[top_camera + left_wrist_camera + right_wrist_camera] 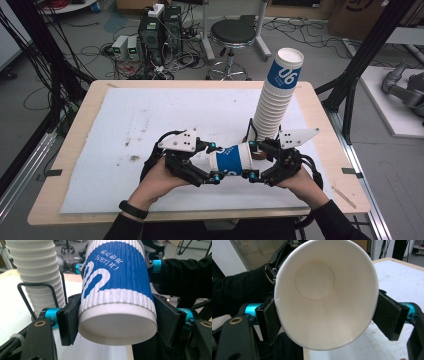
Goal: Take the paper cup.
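You hold one paper cup (233,159) between your two grippers, lying on its side just above the white mat (125,130), near the front edge of the table (70,145). Your left gripper (216,162) is clamped on the base end of the cup — in the left gripper view both black jaws press on the ribbed wall near the white bottom. Your right gripper (254,160) stands at the open mouth end; in the right gripper view its pads (389,315) touch the rim on both sides and the rim looks pressed a little oval, so this gripper also grips the cup. Just behind the grippers, the tall stack of cups (277,95) leans in its black wire holder (248,131).
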A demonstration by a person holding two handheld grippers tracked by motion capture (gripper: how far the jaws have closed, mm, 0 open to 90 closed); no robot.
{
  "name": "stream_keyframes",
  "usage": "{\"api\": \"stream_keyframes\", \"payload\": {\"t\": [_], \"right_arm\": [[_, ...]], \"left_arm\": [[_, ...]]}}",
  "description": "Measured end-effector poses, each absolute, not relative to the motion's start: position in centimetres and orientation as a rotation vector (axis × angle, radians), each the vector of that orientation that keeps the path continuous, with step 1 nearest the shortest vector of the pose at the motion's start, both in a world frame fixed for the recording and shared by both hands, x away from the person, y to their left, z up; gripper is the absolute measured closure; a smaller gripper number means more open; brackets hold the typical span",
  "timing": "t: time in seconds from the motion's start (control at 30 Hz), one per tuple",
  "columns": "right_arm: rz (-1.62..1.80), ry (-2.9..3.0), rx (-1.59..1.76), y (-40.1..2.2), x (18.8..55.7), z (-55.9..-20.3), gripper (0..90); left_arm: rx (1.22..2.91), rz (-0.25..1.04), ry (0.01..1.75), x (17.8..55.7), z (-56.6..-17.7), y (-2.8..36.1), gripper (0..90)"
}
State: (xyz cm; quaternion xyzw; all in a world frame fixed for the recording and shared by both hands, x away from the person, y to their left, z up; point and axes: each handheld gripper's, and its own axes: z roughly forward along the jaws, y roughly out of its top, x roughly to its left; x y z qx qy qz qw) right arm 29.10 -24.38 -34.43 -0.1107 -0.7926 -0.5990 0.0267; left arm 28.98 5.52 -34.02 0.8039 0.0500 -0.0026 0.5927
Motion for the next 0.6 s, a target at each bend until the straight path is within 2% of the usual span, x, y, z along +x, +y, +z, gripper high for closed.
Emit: {"api": "stream_keyframes", "payload": {"t": [0.13, 0.23, 0.6], "right_arm": [[-1.814, -2.493, -0.32, -24.3, 29.1, -34.4, 20.0], [-1.774, -2.541, -0.317, -24.2, 29.0, -34.5, 20.1], [-1.569, -2.723, -0.262, -23.1, 28.6, -34.7, 20.2]], "left_arm": [[1.931, -0.016, 0.128, 28.9, -33.9, 5.4, 27.6], [2.004, 0.001, 0.109, 28.7, -33.7, 5.1, 21.7], [2.227, 0.069, 0.094, 28.1, -34.8, 3.0, 22.1]]}}
